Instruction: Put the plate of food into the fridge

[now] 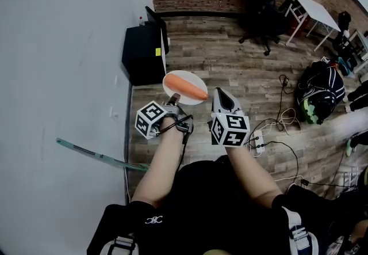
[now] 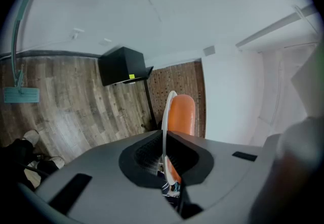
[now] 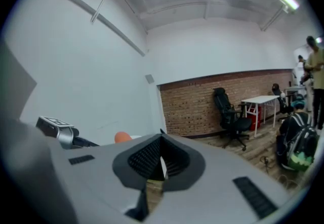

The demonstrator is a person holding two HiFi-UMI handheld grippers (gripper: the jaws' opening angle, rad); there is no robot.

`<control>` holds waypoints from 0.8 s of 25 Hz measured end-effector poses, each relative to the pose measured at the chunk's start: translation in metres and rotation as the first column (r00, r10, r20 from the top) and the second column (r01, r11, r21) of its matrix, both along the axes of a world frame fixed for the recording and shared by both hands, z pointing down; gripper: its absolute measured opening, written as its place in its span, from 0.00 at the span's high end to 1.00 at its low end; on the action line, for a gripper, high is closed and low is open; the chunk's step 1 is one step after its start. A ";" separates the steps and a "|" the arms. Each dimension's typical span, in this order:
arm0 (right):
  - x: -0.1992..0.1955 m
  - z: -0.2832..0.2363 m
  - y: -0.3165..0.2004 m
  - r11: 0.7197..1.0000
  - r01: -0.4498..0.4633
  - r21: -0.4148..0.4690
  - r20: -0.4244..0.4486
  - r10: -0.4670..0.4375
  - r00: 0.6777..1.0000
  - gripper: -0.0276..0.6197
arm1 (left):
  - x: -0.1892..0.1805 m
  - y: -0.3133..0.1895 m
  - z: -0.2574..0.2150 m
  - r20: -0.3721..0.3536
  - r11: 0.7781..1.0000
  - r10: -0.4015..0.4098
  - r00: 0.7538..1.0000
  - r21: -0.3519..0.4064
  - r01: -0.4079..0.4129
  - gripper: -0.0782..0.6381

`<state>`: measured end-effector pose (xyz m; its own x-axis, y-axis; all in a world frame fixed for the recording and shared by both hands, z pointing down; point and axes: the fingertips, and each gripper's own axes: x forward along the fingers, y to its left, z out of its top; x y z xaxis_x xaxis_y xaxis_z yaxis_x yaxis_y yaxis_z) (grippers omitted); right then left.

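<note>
L gripper [image 2: 163, 142] clamps plate [image 2: 165, 114] rim; R gripper [image 3: 162, 160] jaws together.

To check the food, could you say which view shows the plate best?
Head view: the plate from above, carrot on top. Left gripper view shows it edge-on in the jaws; right gripper view, barely a sliver.

A white oval plate [image 1: 183, 76] bearing one long orange piece of food [image 1: 186, 87] is held level in mid-air, just near of a black fridge [image 1: 141, 55] by the left wall [image 1: 57, 75].
</note>
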<state>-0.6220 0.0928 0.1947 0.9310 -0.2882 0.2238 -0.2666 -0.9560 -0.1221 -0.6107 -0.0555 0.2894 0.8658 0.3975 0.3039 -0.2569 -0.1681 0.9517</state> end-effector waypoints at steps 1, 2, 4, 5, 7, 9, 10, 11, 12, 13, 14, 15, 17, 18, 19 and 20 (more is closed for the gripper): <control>-0.001 0.001 -0.001 1.000 -0.003 -0.004 0.001 0.003 1.000 0.94 | -0.001 0.000 0.001 0.002 1.000 0.004 1.000 -0.002 -0.004 0.87; -0.003 0.003 -0.002 1.000 -0.004 -0.007 0.003 0.004 1.000 0.94 | -0.001 -0.001 0.003 0.006 1.000 0.007 1.000 -0.003 -0.007 0.87; -0.002 0.006 -0.004 1.000 -0.003 -0.016 0.005 0.003 1.000 0.94 | 0.000 -0.001 0.007 0.015 1.000 0.013 1.000 -0.003 -0.013 0.87; 0.000 0.007 -0.004 1.000 -0.004 -0.020 0.006 0.004 1.000 0.94 | 0.002 -0.001 0.009 0.018 1.000 0.016 1.000 -0.003 -0.016 0.87; 0.006 0.008 -0.003 1.000 -0.009 -0.023 0.007 0.009 1.000 0.94 | 0.006 0.000 0.011 0.021 1.000 0.023 1.000 -0.005 -0.023 0.87; 0.013 0.012 -0.001 1.000 -0.014 -0.021 0.007 0.014 1.000 0.94 | 0.012 0.001 0.015 0.020 1.000 0.028 0.999 -0.007 -0.027 0.87; 0.017 0.014 0.000 1.000 -0.014 -0.020 0.008 0.014 1.000 0.94 | 0.016 0.003 0.017 0.021 1.000 0.029 0.999 -0.007 -0.029 0.87; 0.023 0.016 0.003 1.000 -0.014 -0.019 0.009 0.014 1.000 0.94 | 0.021 0.005 0.018 0.022 1.000 0.029 0.999 -0.007 -0.029 0.87; 0.029 0.017 0.007 1.000 -0.013 -0.017 0.011 0.013 1.000 0.94 | 0.027 0.009 0.019 0.025 1.000 0.029 0.999 -0.009 -0.029 0.87; 0.037 0.017 0.011 1.000 -0.011 -0.015 0.014 0.011 1.000 0.94 | 0.034 0.014 0.018 0.028 1.000 0.027 0.999 -0.011 -0.026 0.87; 0.046 0.015 0.016 1.000 -0.006 -0.012 0.016 0.006 1.000 0.94 | 0.042 0.019 0.016 0.031 1.000 0.023 0.999 -0.016 -0.023 0.87; 0.056 0.014 0.020 1.000 0.002 -0.007 0.018 -0.002 1.000 0.94 | 0.050 0.023 0.013 0.035 1.000 0.019 0.999 -0.021 -0.019 0.87; 0.079 0.012 0.025 1.000 0.023 0.004 0.018 -0.023 1.000 0.94 | 0.067 0.029 0.012 0.043 1.000 0.011 0.999 -0.026 -0.010 0.87; 0.093 0.011 0.027 0.999 0.032 0.006 0.013 -0.032 0.999 0.94 | 0.078 0.031 0.012 0.048 1.000 0.007 0.999 -0.023 -0.006 0.87; 0.108 0.011 0.030 0.999 0.038 0.005 0.009 -0.039 0.999 0.94 | 0.090 0.034 0.014 0.052 1.000 0.001 0.999 -0.017 0.000 0.87; 0.123 0.011 0.035 0.999 0.042 0.006 0.006 -0.042 0.999 0.94 | 0.102 0.037 0.015 0.057 1.000 -0.005 0.998 -0.010 0.006 0.87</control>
<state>-0.4992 0.1280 0.2053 0.9168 -0.3283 0.2275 -0.3057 -0.9433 -0.1293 -0.5086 -0.0185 0.3047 0.8495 0.3961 0.3485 -0.3113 -0.1570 0.9372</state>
